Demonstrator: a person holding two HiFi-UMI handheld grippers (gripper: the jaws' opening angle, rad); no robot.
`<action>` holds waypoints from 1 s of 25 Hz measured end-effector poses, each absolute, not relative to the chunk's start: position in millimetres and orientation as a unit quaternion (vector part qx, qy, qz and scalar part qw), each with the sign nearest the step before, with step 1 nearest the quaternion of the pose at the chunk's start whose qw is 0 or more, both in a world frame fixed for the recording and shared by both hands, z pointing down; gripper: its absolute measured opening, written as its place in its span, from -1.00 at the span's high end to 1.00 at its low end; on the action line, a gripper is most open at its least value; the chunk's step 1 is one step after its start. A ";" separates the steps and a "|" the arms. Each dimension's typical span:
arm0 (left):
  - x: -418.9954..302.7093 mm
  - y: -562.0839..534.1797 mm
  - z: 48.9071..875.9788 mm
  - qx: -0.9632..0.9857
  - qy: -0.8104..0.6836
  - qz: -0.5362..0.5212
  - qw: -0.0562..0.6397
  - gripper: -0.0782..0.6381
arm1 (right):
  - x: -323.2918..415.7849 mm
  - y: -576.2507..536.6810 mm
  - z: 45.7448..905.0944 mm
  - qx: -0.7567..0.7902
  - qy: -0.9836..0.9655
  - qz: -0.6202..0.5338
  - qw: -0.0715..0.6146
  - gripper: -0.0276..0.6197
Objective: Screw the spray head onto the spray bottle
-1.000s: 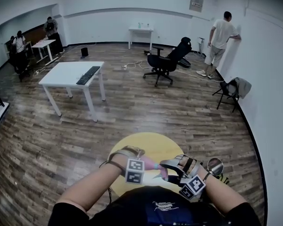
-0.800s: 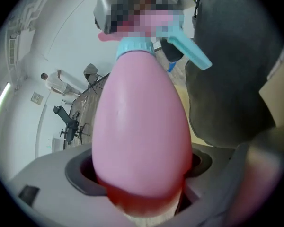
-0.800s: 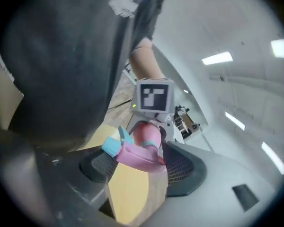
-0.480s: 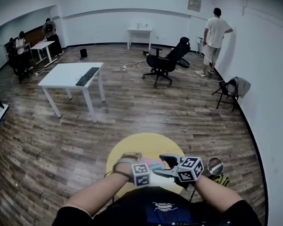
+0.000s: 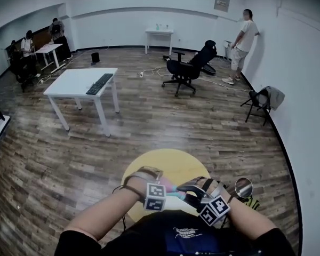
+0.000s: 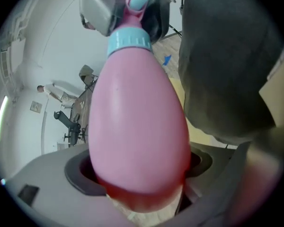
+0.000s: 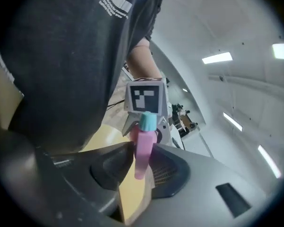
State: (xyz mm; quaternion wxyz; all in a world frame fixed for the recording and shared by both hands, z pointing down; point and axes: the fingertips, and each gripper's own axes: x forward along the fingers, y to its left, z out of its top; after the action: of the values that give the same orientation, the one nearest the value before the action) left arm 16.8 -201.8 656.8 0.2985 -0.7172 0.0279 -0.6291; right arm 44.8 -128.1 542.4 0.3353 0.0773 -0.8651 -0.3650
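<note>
Head view: left gripper (image 5: 161,192) and right gripper (image 5: 191,190) meet above yellow table (image 5: 170,161). Left gripper view: jaws clamp pink spray bottle (image 6: 137,126) at its belly. Right gripper view: jaws, just closing, pinch spray head (image 7: 143,145). Risks: round bottle likely slips under twisting; tilt cross-threads.

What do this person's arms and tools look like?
The left tool and right tool are grey, and each carries a cube of black-and-white square markers. Straps circle the wrists. The sleeves are short and black.
</note>
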 end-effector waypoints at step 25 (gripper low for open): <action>12.4 -211.1 661.2 -0.698 0.061 -0.653 0.288 -0.56 | 62.7 -146.9 518.6 0.167 -0.884 -0.300 0.317 0.08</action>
State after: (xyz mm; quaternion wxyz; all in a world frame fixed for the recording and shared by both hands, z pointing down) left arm 12.4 -211.1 661.2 0.2879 -0.6976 0.0612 -0.6532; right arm 62.7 -146.9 518.6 0.3167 0.1669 -0.8842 -0.3001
